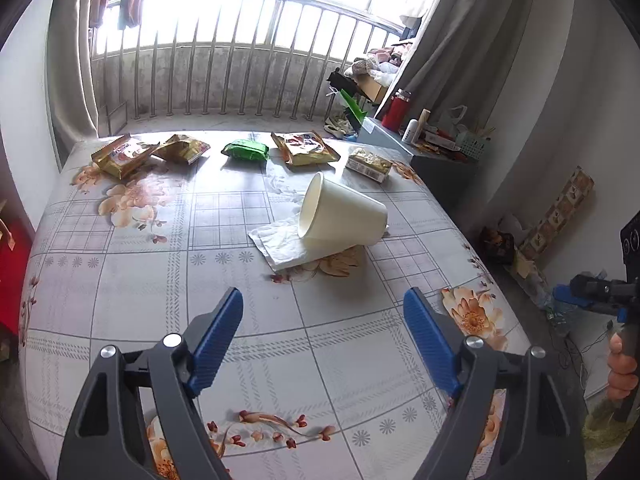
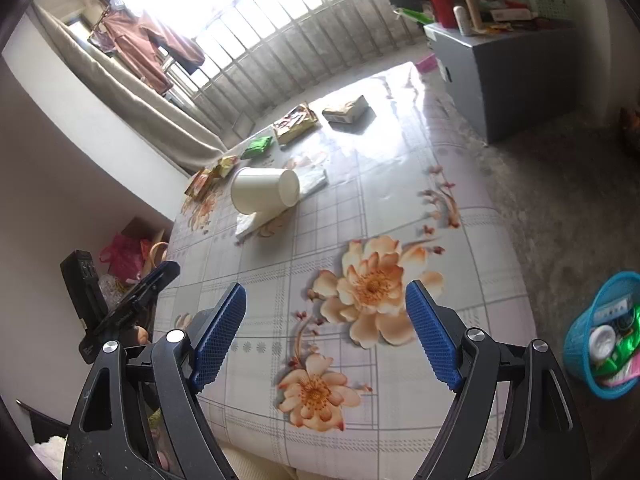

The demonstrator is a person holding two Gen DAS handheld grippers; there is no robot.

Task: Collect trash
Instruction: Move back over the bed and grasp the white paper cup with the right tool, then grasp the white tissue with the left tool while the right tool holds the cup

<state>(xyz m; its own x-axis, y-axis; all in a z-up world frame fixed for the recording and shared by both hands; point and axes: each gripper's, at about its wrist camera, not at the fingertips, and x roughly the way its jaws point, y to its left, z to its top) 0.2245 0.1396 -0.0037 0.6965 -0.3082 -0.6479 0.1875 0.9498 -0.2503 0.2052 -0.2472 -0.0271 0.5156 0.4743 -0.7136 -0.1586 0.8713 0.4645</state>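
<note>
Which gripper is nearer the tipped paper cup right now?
Left. The left gripper faces the paper cup just ahead; the right gripper sits farther back across the table.

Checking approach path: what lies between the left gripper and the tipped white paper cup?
Only bare floral tablecloth separates left gripper from white paper cup, per left wrist view.

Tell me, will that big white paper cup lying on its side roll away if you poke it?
Probably. The big white paper cup lies on its side, and being tapered it would likely curl round in an arc. It looks thin-walled and empty, so likely light and easy to crush. The crumpled white tissue partly under it might slow it.
</note>
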